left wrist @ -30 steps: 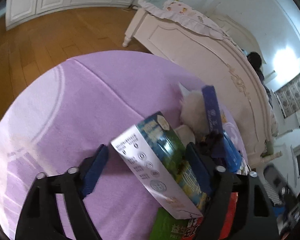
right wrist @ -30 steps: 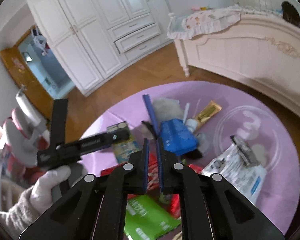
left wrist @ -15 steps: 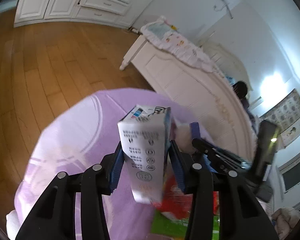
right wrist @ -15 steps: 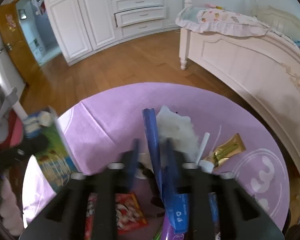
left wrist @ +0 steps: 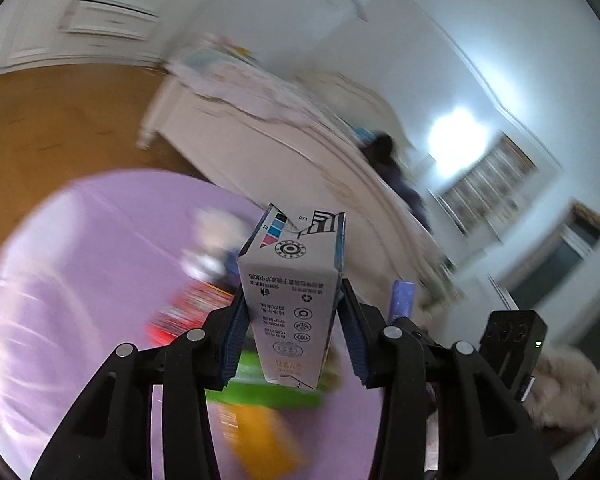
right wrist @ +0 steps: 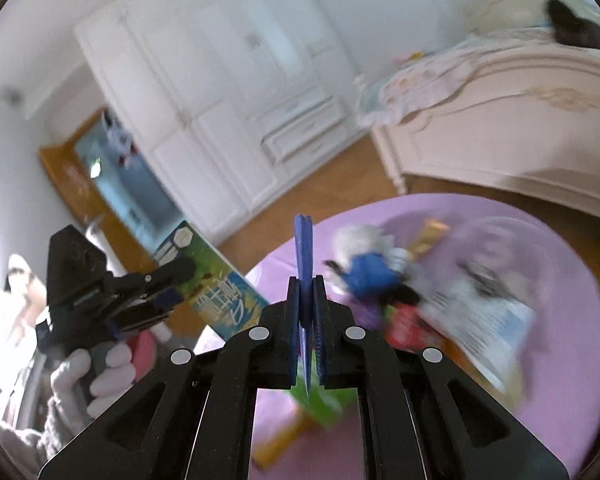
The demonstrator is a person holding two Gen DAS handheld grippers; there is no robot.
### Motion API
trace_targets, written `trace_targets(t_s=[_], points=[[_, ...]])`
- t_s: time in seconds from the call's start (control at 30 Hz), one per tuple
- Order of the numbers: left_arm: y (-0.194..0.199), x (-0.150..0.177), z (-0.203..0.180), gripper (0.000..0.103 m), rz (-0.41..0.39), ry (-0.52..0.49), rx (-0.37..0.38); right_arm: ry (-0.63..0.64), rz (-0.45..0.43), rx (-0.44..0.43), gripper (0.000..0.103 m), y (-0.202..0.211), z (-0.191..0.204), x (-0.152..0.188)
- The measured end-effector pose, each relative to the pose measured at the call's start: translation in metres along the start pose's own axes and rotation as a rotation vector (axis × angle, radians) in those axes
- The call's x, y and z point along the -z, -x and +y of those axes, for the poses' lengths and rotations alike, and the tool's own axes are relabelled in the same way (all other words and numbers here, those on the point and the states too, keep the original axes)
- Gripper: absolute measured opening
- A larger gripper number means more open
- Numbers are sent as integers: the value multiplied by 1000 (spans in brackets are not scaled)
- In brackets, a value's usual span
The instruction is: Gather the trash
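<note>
White wardrobe doors [right wrist: 220,92], a wooden floor [left wrist: 52,120] and a cream bed [right wrist: 500,128] surrounded a round desk [left wrist: 80,260] under a purple cloth.

The left gripper [left wrist: 292,320] had its fingers [left wrist: 233,332] clamped on a carton [left wrist: 292,300], one blue pad pressed to each side. In the left wrist view the carton stood upright between them, its white printed face toward the camera and its folded top raised above the desk. In the right wrist view the same carton [right wrist: 208,280] showed a green and blue face, held out to the left of the desk's edge by a pale-gloved hand [right wrist: 100,372].

The right gripper [right wrist: 307,320] had its fingers [right wrist: 293,320] pressed together on a thin blue strip [right wrist: 303,256], which stood on edge between the pads and rose above them.

Beyond both grippers, the remaining trash lay blurred on the cloth: a white fluffy wad [right wrist: 360,240], a blue packet [right wrist: 370,276] just in front of it, a gold wrapper [right wrist: 428,236] beside them, a red packet [right wrist: 404,324], a white printed bag [right wrist: 480,312] to the right, and a green wrapper [left wrist: 268,392] with an orange packet [left wrist: 260,436] near the desk's near edge.
</note>
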State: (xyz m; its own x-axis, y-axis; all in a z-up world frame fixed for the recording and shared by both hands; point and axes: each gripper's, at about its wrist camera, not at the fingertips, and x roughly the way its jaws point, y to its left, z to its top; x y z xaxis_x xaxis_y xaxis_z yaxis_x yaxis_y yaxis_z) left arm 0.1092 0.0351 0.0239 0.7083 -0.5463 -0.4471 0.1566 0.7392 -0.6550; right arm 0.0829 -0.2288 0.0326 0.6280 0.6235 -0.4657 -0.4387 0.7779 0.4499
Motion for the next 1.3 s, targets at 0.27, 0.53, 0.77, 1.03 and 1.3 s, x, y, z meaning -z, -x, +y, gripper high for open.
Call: trace_targets(t_s=[0.27, 0.53, 0.77, 1.03, 1.3], points=[[-147, 67, -116, 43, 279, -135, 168, -306, -173, 323, 8, 127, -140, 58], [-289, 131, -182, 43, 452, -258, 112, -541, -77, 436, 8, 123, -269, 120], [-323, 152, -195, 48, 485, -324, 15, -562, -37, 490, 17, 119, -308, 120], [-255, 137, -199, 93, 368, -395, 11, -550, -117, 461, 79, 136, -282, 108], [-140, 112, -157, 95, 223, -431, -52, -290, -56, 233, 81, 102, -165, 70]])
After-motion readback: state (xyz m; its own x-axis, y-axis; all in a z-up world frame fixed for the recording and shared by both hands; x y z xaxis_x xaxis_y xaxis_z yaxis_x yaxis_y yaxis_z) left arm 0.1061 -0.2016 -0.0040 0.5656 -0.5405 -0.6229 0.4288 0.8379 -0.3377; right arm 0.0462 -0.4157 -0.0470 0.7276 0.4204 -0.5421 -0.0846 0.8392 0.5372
